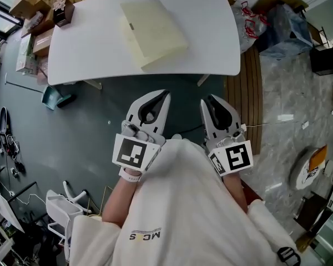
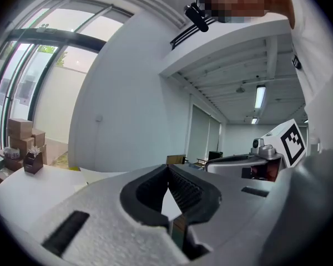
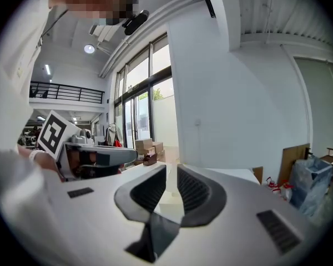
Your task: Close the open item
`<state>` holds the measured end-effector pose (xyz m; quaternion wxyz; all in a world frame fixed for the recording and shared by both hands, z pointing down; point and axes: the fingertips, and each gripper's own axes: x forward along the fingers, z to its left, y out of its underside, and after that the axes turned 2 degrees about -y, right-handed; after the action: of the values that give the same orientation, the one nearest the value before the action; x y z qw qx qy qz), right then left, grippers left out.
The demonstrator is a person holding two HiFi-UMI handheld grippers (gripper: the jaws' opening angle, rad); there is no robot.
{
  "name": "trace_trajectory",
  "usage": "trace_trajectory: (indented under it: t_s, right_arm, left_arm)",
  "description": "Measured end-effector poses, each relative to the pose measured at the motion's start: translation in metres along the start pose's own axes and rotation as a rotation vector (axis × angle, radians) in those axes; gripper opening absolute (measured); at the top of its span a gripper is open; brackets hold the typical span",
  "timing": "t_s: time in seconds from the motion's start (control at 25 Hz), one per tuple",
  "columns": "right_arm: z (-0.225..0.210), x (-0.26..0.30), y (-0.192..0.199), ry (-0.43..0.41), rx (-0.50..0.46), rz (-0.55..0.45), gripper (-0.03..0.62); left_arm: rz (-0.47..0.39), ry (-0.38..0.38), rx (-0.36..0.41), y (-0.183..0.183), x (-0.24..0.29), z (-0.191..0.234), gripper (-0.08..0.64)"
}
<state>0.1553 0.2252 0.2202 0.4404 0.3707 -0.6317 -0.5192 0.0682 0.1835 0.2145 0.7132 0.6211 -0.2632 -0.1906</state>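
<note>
Between the jaws of the left gripper (image 2: 167, 169) no gap shows at the tips: they meet and hold nothing. The right gripper (image 3: 171, 169) has its jaws slightly apart, a narrow slot running between the ridged faces, and nothing sits in that slot.

From the head view both tools are held side by side close to the person's body, tips pointing forward toward the table (image 1: 211, 37), each with its marker cube, the left one (image 1: 134, 152) and the right one (image 1: 236, 157), just above the wrist. They hang over the dark floor (image 1: 100, 126), short of the table's near edge and touching nothing. A white garment (image 1: 177, 204) covers the lower middle of that view.

The cream case (image 1: 152, 32), the task's thing, lies flat and askew on the far middle of the white table, well apart from both grippers. A small dark tab shows on its left edge. Whether its lid is fully down cannot be told from this height.

At the table's far left corner stands a small dark box (image 1: 62, 13), with cardboard boxes (image 1: 36, 1) stacked on the floor just beyond it. A teal dustpan (image 1: 54, 97) lies on the floor below the table's left end. To the right, a strip of wooden boards (image 1: 247, 93) borders pale stone paving, and a blue bag (image 1: 286, 29) sits near the upper right.
</note>
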Motion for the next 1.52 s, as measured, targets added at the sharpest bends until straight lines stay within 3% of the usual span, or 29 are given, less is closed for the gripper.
trace_trajectory:
  t_s: [0.2,0.6,0.8,0.92,1.16,1.52]
  right_arm:
    - [-0.001,0.077,-0.018,0.002,-0.014,0.028,0.063]
    - [0.008,0.219,-0.042,0.05,-0.018,0.075,0.098]
    - [0.018,0.268,-0.041,0.025,-0.076,0.154,0.161]
    - [0.028,0.284,-0.037,0.002,-0.127,0.195,0.186]
    - [0.025,0.308,-0.021,-0.048,-0.095,0.254,0.19]
    - [0.016,0.347,0.01,-0.058,-0.106,0.385,0.219]
  left_arm:
    - [-0.008,0.011,-0.065,-0.019,0.02,0.072,0.026]
    - [-0.001,0.027,-0.094,-0.034,0.039,0.215,0.026]
    - [0.027,0.019,-0.119,-0.023,0.048,0.258,0.026]
    - [0.028,-0.014,-0.126,-0.016,0.05,0.275,0.026]
    - [0.08,-0.053,-0.103,0.002,0.06,0.283,0.026]
    - [0.105,-0.096,-0.165,0.027,0.069,0.298,0.026]
